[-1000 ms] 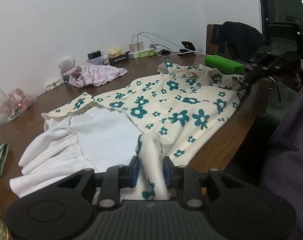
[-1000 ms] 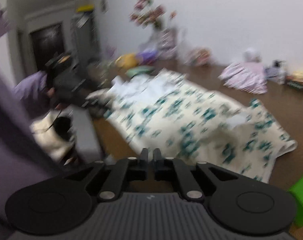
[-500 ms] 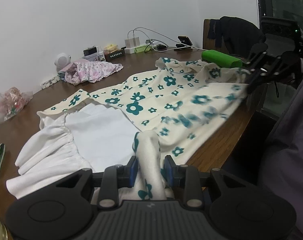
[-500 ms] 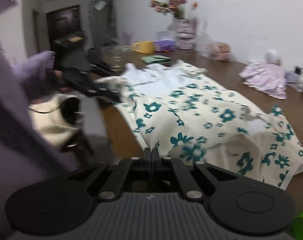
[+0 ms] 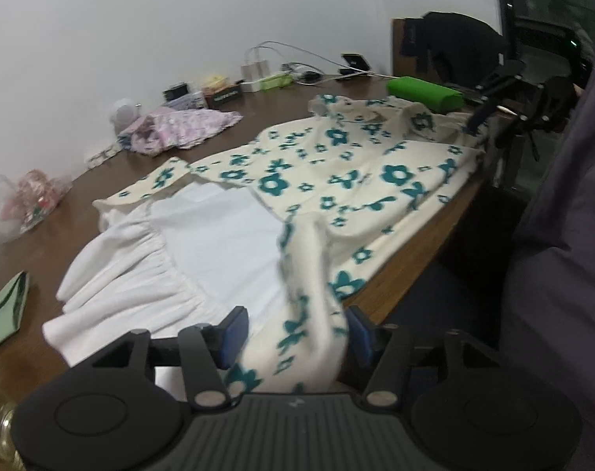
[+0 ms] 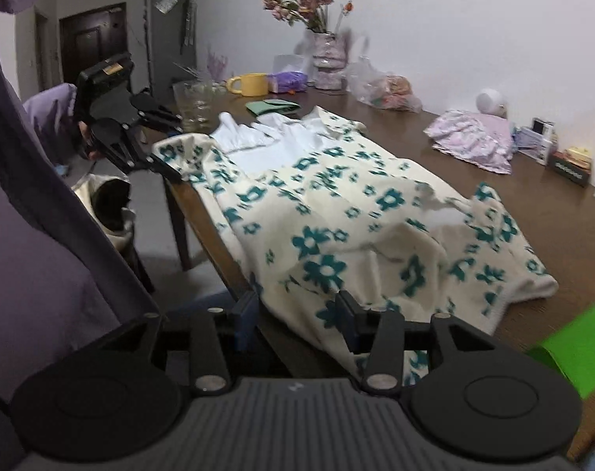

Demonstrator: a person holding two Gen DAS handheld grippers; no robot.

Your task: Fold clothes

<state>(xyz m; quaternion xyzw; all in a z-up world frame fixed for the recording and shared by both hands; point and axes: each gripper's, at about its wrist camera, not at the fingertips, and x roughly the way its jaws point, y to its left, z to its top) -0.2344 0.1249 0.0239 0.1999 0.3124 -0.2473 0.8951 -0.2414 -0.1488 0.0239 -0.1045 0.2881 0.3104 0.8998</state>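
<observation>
Your left gripper (image 5: 293, 333) is opening, and a fold of the dress (image 5: 336, 165) still hangs between its fingers (image 5: 234, 329); the pads no longer pinch it, with a clear gap on the left side. Your right gripper (image 6: 297, 322) is opening too, its fingers (image 6: 346, 324) spread around the dress hem at the desk (image 6: 564, 235) edge without pressing it. The dress lies flat along the near edge of the desk, its long axis running from one gripper to the other, white lining toward your left, floral end toward your right. So each hand sits at one end of that axis, equally close. The next fold likely goes away from you, toward the wall: re-grip both near corners first.
</observation>
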